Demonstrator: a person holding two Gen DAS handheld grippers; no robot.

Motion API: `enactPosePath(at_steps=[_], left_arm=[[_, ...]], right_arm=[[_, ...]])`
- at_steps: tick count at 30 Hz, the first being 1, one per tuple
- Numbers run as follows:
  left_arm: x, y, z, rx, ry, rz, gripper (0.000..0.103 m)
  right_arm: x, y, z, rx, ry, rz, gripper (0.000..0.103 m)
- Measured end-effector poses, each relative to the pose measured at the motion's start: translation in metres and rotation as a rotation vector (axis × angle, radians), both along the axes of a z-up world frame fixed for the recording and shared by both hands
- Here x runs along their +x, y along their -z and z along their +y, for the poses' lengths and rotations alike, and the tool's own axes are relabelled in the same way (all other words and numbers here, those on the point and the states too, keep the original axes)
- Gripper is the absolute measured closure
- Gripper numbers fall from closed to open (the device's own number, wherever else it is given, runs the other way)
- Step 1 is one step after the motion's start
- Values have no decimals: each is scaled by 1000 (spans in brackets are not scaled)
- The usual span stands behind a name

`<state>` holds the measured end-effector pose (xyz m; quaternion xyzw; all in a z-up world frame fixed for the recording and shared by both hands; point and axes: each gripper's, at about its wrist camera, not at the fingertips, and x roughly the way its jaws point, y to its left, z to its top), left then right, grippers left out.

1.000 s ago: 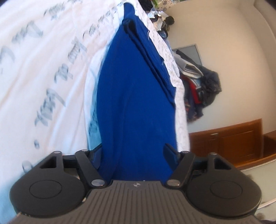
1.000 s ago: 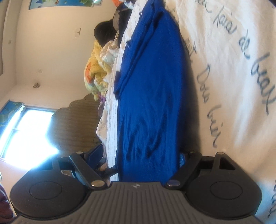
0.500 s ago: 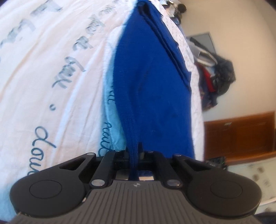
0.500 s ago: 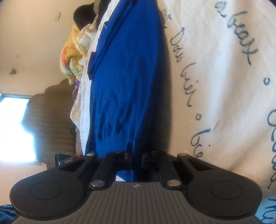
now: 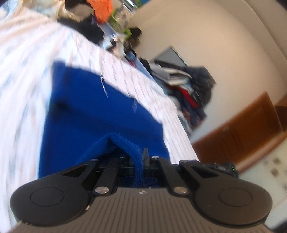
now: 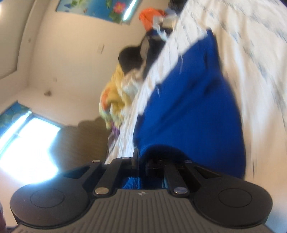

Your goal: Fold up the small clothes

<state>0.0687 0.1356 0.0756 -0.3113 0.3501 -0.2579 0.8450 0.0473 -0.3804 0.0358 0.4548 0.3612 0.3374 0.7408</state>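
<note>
Lying across a white bed sheet (image 5: 23, 75) with blurred blue lettering: 1 blue knit garment (image 5: 93, 111), its near hem lifted off the bed at 2 points.

Left gripper (image 5: 141, 159): fingers closed tight on a ribbed fold of the garment's edge, the cloth peaking up ahead of them.

Right gripper (image 6: 141, 161): fingers closed on the other stretch of the same hem, cloth bulging over them; the garment (image 6: 193, 111) runs away along the sheet (image 6: 251, 53).

Beyond the bed, left wrist view: 1 heap of dark and red clothes (image 5: 190, 89) against a pale wall, 1 wooden cabinet (image 5: 238, 132), 1 orange item (image 5: 102, 7).

Right wrist view: 1 yellow bundle (image 6: 114, 96), 1 bright window (image 6: 26, 143). Both views are motion-blurred.
</note>
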Motion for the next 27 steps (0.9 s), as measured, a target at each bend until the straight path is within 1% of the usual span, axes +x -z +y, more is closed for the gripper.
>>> enactPosePath(at_steps=[4, 8, 9, 10, 11, 12, 13, 14, 15, 16, 17, 18, 19, 20, 22, 23, 24, 25, 27], left_arm=[[84, -6, -2, 28, -79, 4, 99], [149, -8, -4, 95, -138, -11, 98], [163, -5, -7, 127, -157, -23, 98], [177, -1, -10, 160, -189, -18, 97], [189, 3, -10, 187, -211, -20, 92], [195, 5, -9, 210, -214, -32, 84], [199, 7, -10, 223, -220, -27, 51], [202, 8, -8, 226, -236, -1, 15], [197, 7, -6, 218, -269, -3, 7], [188, 4, -4, 209, -289, -49, 6], [178, 0, -1, 208, -288, -80, 6], [165, -3, 3, 219, -290, -84, 6], [152, -5, 6, 242, -296, -84, 6], [135, -8, 8, 291, -311, -83, 6], [99, -3, 8, 406, -331, -67, 7], [80, 3, 9, 455, -324, -56, 9], [59, 10, 10, 490, -318, -40, 9], [43, 18, 12, 502, -308, -18, 10], [20, 34, 18, 482, -289, 42, 12]], right_arm=[[92, 6, -5, 15, 96, 25, 97], [166, 21, -12, 56, 180, 85, 97], [179, 23, -11, 59, 200, 93, 94], [194, 28, -8, 53, 224, 106, 93], [206, 33, -8, 52, 237, 130, 86], [217, 39, -6, 46, 250, 157, 66], [224, 41, -4, 20, 275, 178, 50], [233, 39, 2, -11, 312, 180, 23], [232, 36, 4, -31, 328, 159, 17], [230, 31, 7, -57, 325, 139, 17], [227, 24, 13, -86, 313, 112, 17], [214, 16, 16, -112, 304, 72, 17], [200, 8, 18, -152, 295, 30, 18], [185, 0, 20, -212, 288, 1, 18], [149, -12, 22, -370, 279, -41, 18], [131, -13, 22, -441, 274, -44, 18], [116, -10, 22, -491, 261, -34, 18], [99, -4, 21, -544, 238, -3, 18], [73, 8, 18, -595, 208, 42, 18]])
